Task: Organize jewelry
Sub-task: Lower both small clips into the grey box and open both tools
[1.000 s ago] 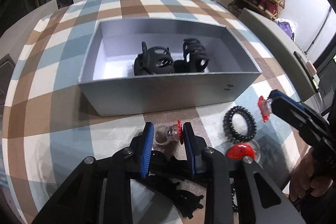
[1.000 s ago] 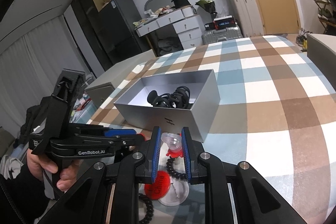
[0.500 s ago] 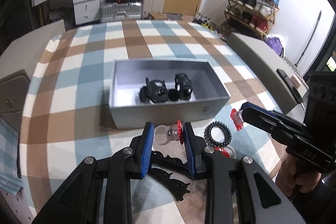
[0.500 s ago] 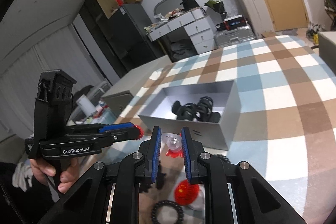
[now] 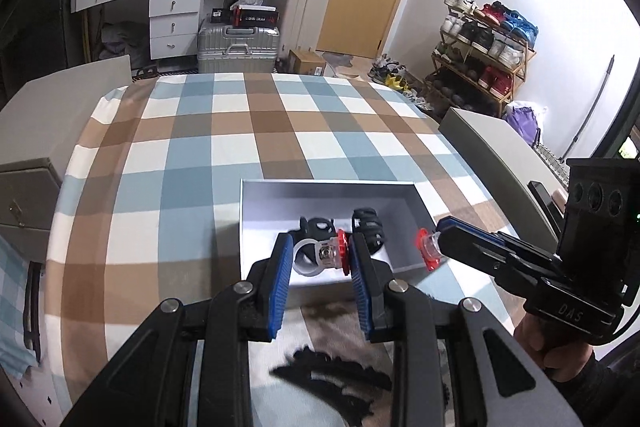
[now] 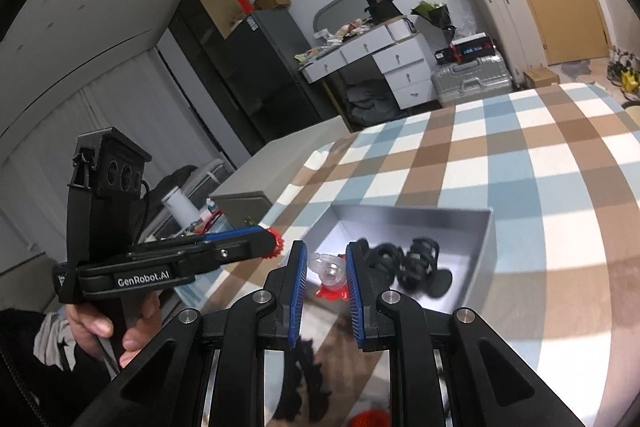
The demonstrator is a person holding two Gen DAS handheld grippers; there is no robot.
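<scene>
Rings fill both grippers: the left gripper [image 5: 322, 257] clamps a clear ring with a red flower [image 5: 325, 255] above the near edge of the grey box [image 5: 256, 227], while the right gripper [image 6: 326, 273] pinches a similar ring [image 6: 331, 277] just beside it. Black hair clips [image 5: 366, 227] lie inside the box on the checked surface [image 5: 192, 155].

Support surface: table covered by a checked cloth [image 5: 248, 131] in blue, brown and white squares. Resting directly on it: one open grey box [image 5: 256, 227], rectangular, set toward the near edge; one black toothed hair clip [image 5: 332, 379], lying flat just in front of the box; one red round item [image 6: 370, 419], partly seen at the frame edge, kind not discernible.
</scene>
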